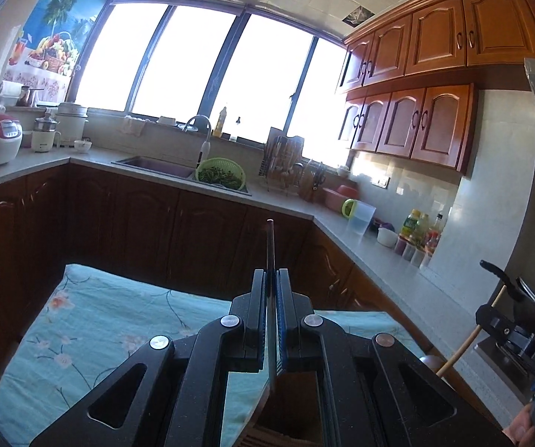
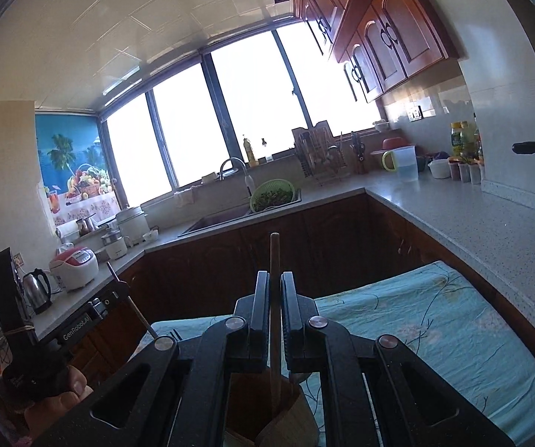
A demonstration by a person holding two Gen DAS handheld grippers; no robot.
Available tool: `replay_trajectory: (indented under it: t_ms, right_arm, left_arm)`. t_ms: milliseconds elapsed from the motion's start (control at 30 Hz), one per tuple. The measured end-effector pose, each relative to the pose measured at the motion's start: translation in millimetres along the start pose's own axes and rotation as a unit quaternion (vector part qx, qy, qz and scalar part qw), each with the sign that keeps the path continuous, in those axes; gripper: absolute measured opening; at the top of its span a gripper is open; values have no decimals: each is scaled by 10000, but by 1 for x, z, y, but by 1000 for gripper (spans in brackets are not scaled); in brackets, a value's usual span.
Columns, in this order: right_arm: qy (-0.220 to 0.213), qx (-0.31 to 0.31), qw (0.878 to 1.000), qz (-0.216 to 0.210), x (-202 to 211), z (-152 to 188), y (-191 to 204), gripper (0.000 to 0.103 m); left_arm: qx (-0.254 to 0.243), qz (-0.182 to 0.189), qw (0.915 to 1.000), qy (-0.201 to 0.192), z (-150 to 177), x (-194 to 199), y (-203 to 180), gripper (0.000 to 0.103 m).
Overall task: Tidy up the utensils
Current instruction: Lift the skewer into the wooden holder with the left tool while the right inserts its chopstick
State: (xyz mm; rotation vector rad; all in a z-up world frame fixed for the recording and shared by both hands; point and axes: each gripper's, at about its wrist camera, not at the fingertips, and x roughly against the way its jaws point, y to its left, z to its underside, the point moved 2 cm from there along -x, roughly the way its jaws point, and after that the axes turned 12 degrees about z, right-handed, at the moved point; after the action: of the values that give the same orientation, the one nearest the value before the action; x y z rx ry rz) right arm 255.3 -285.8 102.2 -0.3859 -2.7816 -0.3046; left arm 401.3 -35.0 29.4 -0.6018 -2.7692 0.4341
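Note:
My left gripper (image 1: pixel 271 273) is shut on a thin dark chopstick (image 1: pixel 270 246) that stands upright; its lower end hangs over a brown wooden holder (image 1: pixel 286 421) under the jaws. My right gripper (image 2: pixel 274 275) is shut on a light wooden chopstick (image 2: pixel 274 257), also upright, with its lower end inside the wooden utensil holder (image 2: pixel 267 417). The right gripper shows at the right edge of the left wrist view (image 1: pixel 491 307) with its pale stick. The left gripper shows at the left of the right wrist view (image 2: pixel 116 287) with its dark stick.
A table with a teal floral cloth (image 1: pixel 118 320) lies under both grippers, also seen in the right wrist view (image 2: pixel 435 327). Dark wooden cabinets and a grey countertop (image 2: pixel 472 223) ring it. A sink (image 1: pixel 155 165), green colander (image 1: pixel 222 175), dish rack (image 1: pixel 284 160), jug and bottles stand on the counter.

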Motion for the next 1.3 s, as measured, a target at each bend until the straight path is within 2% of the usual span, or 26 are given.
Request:
replay_trajectory:
  t_ms: [100,267,500,667,700,767,800,867,900,933,1033,1067,1100,1133,1167,1300]
  right_arm:
    - [173,-19,9998,35,-8,12,-3,5]
    - [300,6,9995,69,-11,21,-5,6]
    - [395,-29,9992,84,-14,17,-8,6]
    - [418,-66,9990,126,-15,17,-8,6]
    - [444,-77,9989,113,-15,17,-9,9]
    - [513,-144,9986,53,-16,17,-11,11]
    - [534,-186,9984,33,-15,17,-13,15]
    - [519,-276,9983,-23,-9,16,-16,25]
    - [481,-335,9983,-56,-5,15,-19,38]
    - [421,-403,9983,-93,0,15,-21,56]
    - [200,-500,9984,-153,20,13,-27,72]
    - [163,-509,9984,-185,26,14,-29,76]
    - [134,-525,9983,-194,33,15,-31,87]
    - [99,-548,9983,-185,39,17,-34,91]
    - [75,-568,9982,-158,45,20,-37,92]
    - [166,-599,9980,-98,66,36,-49,93]
  left_arm:
    - [34,11,9998,177,15,-15,3,4]
    - [-28,42,9989,467,20,-34,5,5]
    - [-124,1,9988,467,1,-20,6,5]
    - [-137,-10,9985,529,3,-11,8,5]
    - [-105,32,9982,582,3,-9,8,5]
    - [-25,109,9979,642,-1,-7,9,12]
    - [-8,98,9979,638,-3,-4,9,16]
    - [16,59,9986,526,-7,7,9,31]
    - [38,68,9989,467,-9,13,9,34]
    - [53,73,9991,418,-10,19,9,39]
    - [85,12,9995,310,-10,40,11,56]
    - [92,-38,9995,304,-7,47,11,64]
    - [101,-92,9995,300,-2,55,12,68]
    - [125,-145,9994,301,2,64,13,76]
    - [136,-164,9993,316,7,73,13,79]
    - [131,-274,9981,529,30,106,9,79]
